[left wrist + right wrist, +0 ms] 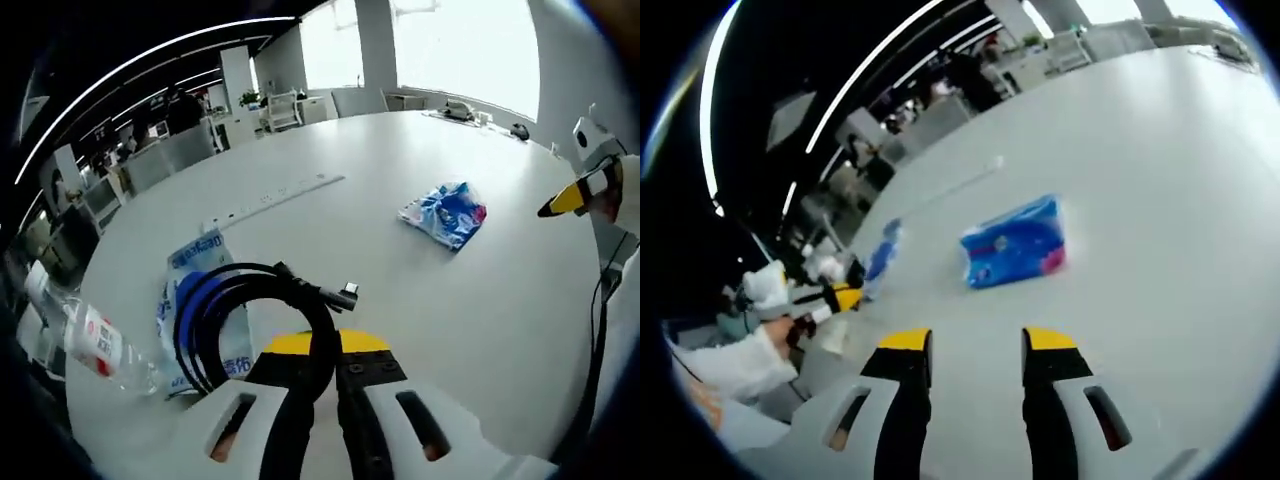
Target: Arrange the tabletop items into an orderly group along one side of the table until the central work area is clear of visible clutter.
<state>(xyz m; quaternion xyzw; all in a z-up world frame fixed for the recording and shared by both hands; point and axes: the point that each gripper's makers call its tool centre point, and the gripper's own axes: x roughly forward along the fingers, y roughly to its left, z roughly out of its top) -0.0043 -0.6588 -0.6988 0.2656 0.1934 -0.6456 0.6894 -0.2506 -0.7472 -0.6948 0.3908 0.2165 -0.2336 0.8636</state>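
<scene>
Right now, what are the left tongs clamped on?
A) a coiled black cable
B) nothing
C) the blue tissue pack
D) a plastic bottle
A: in the left gripper view the left tongs are closed on the coiled black cable, while the blue tissue pack lies apart on the table.

- Bench (400, 300): plain white.
- Cable (250, 310): black, coiled.
- Flat packet (205, 300) under the cable: pale blue with a deep blue patch.
- Tissue pack (445, 212): blue and white print with red-pink accents.
- Bottle (95, 345): clear, red-and-white label.
- Left tool (325, 350): black, yellow tips.
- Right tool (975, 350): black, yellow tips.
</scene>
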